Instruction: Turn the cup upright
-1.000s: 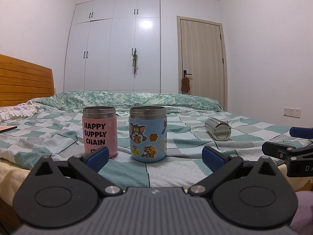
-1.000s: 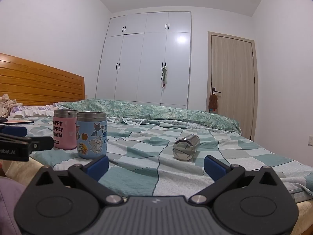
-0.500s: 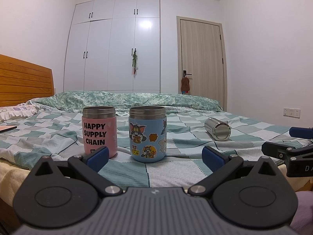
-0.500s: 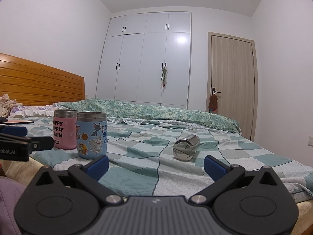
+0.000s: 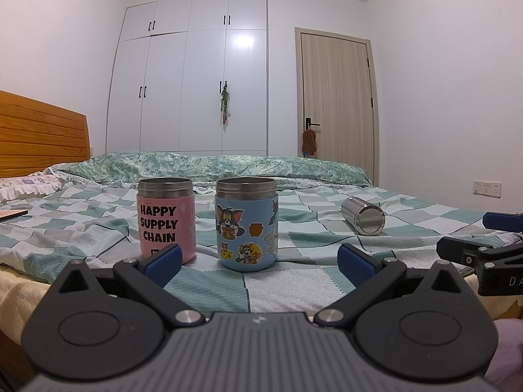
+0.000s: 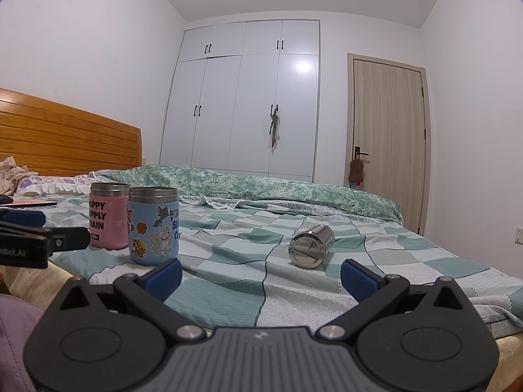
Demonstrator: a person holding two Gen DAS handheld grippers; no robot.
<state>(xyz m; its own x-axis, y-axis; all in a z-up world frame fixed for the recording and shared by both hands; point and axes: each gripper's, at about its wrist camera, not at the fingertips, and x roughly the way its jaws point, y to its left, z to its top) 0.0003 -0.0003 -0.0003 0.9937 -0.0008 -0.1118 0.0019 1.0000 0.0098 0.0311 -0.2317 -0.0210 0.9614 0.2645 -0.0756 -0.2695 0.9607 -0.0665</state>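
A plain steel cup (image 6: 311, 245) lies on its side on the checked bedspread, its base turned toward me; it also shows in the left wrist view (image 5: 363, 215) at the right. My right gripper (image 6: 261, 274) is open and empty, low at the bed's near edge, with the cup a little beyond and between its blue pads. My left gripper (image 5: 258, 261) is open and empty, facing a pink cup (image 5: 165, 219) and a blue cartoon cup (image 5: 246, 227), both upright. Each gripper shows at the edge of the other's view.
The bed (image 6: 408, 254) has a rumpled green quilt (image 6: 261, 183) along its far side and a wooden headboard (image 6: 65, 137) at the left. A flat book (image 5: 11, 214) lies near the pillows. A white wardrobe (image 6: 248, 98) and a door (image 6: 389, 124) stand behind.
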